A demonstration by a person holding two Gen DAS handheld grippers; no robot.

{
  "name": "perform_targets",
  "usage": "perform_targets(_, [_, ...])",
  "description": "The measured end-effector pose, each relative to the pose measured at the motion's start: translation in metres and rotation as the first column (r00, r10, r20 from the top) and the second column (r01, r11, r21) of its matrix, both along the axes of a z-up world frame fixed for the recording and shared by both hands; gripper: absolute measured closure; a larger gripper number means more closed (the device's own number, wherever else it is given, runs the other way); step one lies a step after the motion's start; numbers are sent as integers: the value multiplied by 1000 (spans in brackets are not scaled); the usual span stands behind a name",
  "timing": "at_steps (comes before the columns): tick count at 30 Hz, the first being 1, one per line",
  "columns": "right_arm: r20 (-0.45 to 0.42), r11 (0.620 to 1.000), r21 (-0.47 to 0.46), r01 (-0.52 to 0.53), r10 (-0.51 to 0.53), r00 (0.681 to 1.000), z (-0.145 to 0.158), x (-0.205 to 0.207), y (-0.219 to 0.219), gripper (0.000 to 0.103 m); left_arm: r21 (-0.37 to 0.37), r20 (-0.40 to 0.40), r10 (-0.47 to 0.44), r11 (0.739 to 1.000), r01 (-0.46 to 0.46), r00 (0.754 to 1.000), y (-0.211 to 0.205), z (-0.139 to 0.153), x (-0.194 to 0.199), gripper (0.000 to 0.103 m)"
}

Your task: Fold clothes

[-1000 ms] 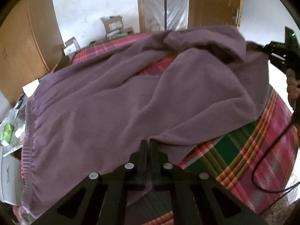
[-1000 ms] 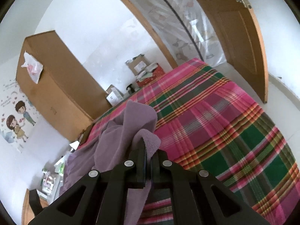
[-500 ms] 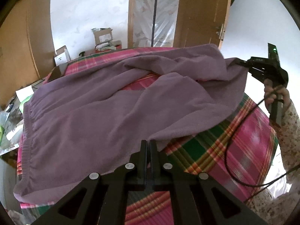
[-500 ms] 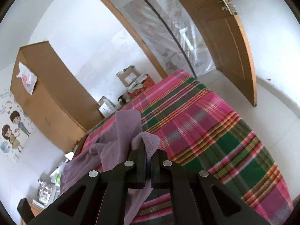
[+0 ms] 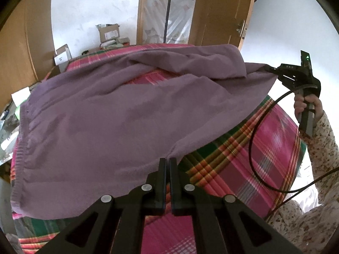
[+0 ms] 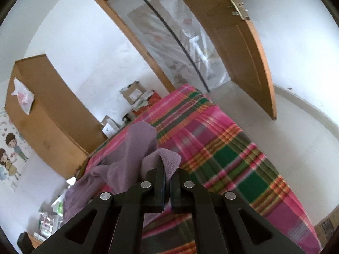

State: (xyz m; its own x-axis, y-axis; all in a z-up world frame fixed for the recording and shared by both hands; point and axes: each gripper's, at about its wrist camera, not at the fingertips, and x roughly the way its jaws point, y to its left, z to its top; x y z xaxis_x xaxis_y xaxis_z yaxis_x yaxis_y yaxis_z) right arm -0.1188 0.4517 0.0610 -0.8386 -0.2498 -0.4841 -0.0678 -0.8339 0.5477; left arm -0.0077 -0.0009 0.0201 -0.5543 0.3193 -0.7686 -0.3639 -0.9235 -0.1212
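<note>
Over plaid bed (image 5: pixel 264 148), purple garment (image 5: pixel 116 116) edges clamped

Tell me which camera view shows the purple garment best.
The left wrist view: there the purple garment is spread wide over the plaid bedcover, with its gathered edge on the left. The right wrist view shows only a bunched part of it, pinched in the right hand-held gripper.

— Carrying everything: a bed (image 5: pixel 264 160) under a plaid cover of pink, green and orange, seen again from the right wrist (image 6: pixel 222 152).

— And lying on it?

— Only a purple fleece garment (image 5: pixel 110 122), spread wide over the near-left part, elastic waistband at the left edge, one corner raised off the cover.
</note>
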Motion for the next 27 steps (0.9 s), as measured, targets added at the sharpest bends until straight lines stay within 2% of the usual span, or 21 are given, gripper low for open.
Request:
perform_targets(8, [68, 999, -2, 35, -35, 997, -26, 10, 11, 100, -3, 21, -11, 1000, 11, 1000, 5, -8, 7, 101])
perform_targets(18, [57, 999, 19, 49, -50, 997, -28, 25, 19, 100, -9, -4, -40, 999, 40, 999, 14, -3, 19, 101])
perform_targets(22, [99, 998, 38, 57, -60, 993, -39, 22, 20, 100, 7, 43, -16, 1000, 15, 999, 10, -15, 12, 101])
perform_targets(27, [124, 996, 61, 61, -68, 990, -47, 22, 18, 100, 6, 54, 19, 1000, -20, 998, 3, -15, 14, 98])
